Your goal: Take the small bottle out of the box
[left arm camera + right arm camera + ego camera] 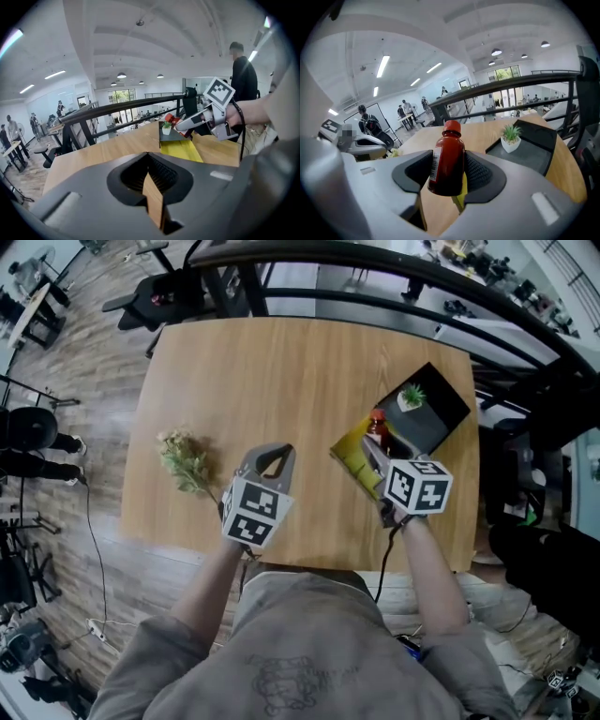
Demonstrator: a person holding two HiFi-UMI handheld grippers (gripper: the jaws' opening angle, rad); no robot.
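Right tongs (449, 177) up close, and we see them clamped on the small bottle (446, 157), held over the yellow box (349, 457). They grip low on that smooth round body, so we fear it tipping and slipping back in. Her right forearm (429, 563) reaches forward; left tongs (151, 180) hang closed, empty, over the counter (281, 381).
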